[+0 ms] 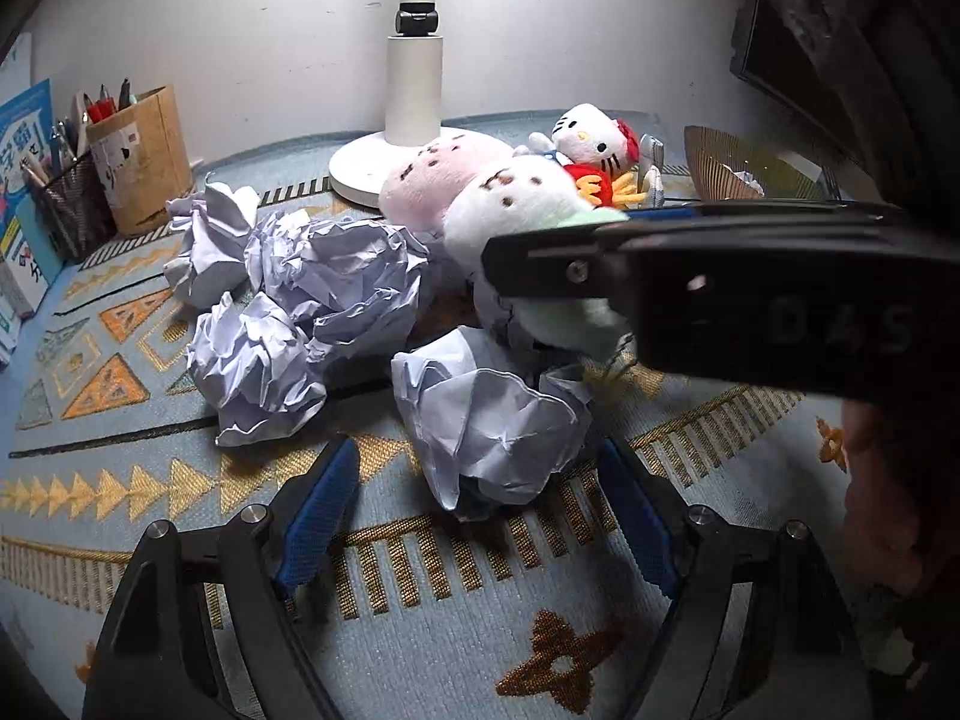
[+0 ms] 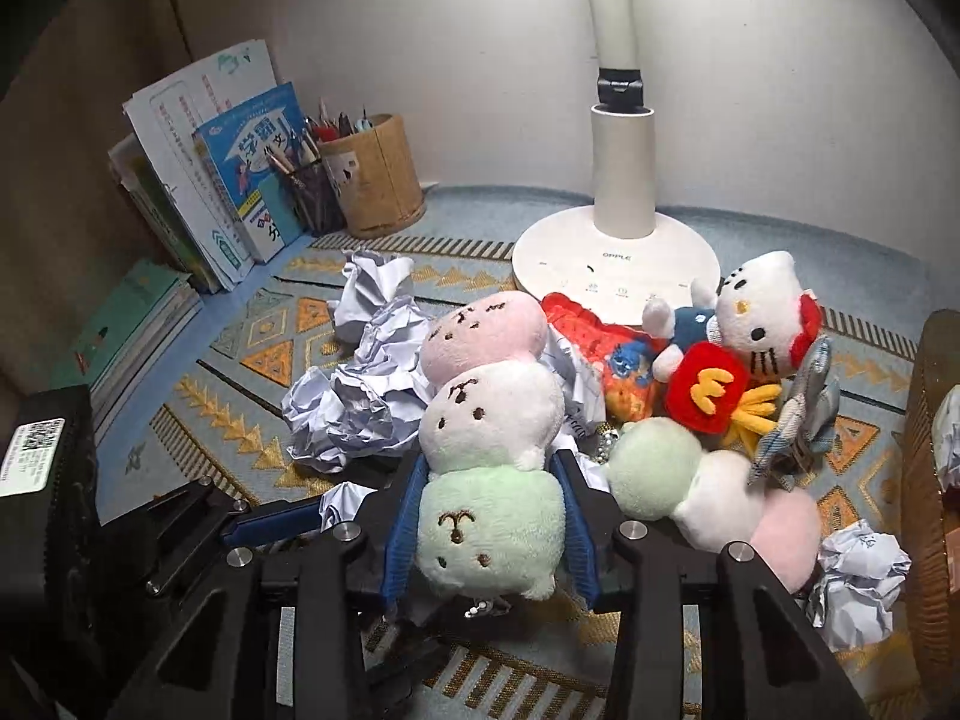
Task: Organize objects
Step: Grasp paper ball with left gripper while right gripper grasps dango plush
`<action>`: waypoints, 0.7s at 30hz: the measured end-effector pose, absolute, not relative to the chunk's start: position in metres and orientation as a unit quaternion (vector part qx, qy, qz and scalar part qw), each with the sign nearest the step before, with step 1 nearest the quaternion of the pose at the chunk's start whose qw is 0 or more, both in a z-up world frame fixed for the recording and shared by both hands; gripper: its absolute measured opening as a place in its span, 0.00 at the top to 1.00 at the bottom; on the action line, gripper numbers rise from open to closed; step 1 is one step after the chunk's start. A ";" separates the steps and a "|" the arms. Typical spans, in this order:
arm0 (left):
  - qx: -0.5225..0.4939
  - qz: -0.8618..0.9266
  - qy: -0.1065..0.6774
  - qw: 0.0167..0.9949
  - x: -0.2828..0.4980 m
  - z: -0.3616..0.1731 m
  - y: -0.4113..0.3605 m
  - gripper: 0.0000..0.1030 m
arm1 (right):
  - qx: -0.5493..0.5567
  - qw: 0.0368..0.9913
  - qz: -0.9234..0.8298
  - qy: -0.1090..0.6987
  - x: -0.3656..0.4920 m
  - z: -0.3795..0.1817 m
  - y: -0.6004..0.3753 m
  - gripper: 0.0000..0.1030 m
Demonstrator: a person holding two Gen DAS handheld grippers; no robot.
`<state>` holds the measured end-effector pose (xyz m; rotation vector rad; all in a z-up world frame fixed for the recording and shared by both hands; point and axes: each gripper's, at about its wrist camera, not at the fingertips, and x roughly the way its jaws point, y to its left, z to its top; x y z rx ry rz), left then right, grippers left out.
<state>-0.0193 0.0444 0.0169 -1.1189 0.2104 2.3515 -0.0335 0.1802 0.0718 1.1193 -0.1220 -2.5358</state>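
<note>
My right gripper (image 2: 489, 516) is shut on the green end of a pink, white and green dango plush (image 2: 492, 420); it also shows in the left wrist view (image 1: 510, 210), with the right gripper (image 1: 540, 264) across it. My left gripper (image 1: 474, 480) is open, its blue pads either side of a crumpled paper ball (image 1: 492, 426); it appears at the left in the right wrist view (image 2: 270, 522). More paper balls (image 1: 336, 276) lie behind. A second dango plush (image 2: 708, 492), a Hello Kitty plush (image 2: 750, 318) and a red fries plush (image 2: 708, 387) lie to the right.
A white desk lamp (image 2: 618, 240) stands at the back. Pen holders (image 2: 372, 180) and books (image 2: 240, 180) are at the back left. A wicker basket (image 2: 930, 480) with paper in it is at the right edge. A patterned blue mat (image 1: 480, 630) covers the desk.
</note>
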 end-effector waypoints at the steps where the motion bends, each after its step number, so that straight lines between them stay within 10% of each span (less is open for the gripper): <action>1: -0.412 0.869 0.078 0.263 -0.020 0.017 0.046 0.22 | 0.387 0.187 -0.901 -0.060 -0.026 0.078 0.191 0.60; 5: -0.406 0.872 0.062 0.266 -0.024 0.022 0.049 0.23 | 0.387 0.179 -0.901 -0.082 0.011 0.085 0.230 0.60; 9: -0.416 0.873 0.034 0.254 -0.033 0.018 0.051 0.50 | 0.417 0.149 -0.894 -0.069 0.043 0.058 0.249 0.59; 15: -0.389 0.888 0.011 0.244 -0.003 0.039 0.048 0.53 | 0.455 0.154 -0.869 -0.118 0.055 0.025 0.272 0.56; 17: -0.375 0.896 -0.001 0.239 0.016 0.047 0.045 0.53 | 0.440 0.146 -0.879 -0.116 0.061 0.026 0.273 0.35; 21: -0.366 0.901 -0.029 0.231 0.033 0.045 0.041 0.53 | 0.415 0.134 -0.896 -0.088 0.067 0.033 0.266 0.27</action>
